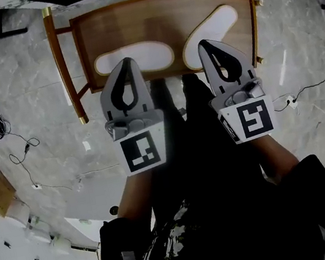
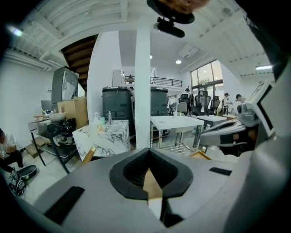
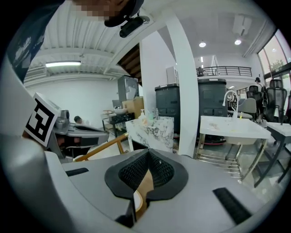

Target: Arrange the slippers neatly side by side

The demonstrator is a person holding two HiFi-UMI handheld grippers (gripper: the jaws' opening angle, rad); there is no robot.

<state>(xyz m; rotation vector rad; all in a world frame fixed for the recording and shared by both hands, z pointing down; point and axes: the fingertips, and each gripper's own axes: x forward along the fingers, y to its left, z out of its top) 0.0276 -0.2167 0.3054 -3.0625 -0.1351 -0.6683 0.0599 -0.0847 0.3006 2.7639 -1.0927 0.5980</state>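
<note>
Left claw (image 1: 126, 61), right claw (image 1: 204, 43): slightly nose-down

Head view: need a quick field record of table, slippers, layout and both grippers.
table: brown wooden top, gold-coloured legs, on grey marble floor
left slipper: white, flat, tan-rimmed; lies crosswise on the table
right slipper: white, flat, tan-rimmed; lies slanted, far end up-right
layout: slippers apart, not parallel, not yet side by side
left gripper: shut, empty, tip over the left slipper in the picture
right gripper: shut, empty, tip over the right slipper
contact: cannot tell
</note>
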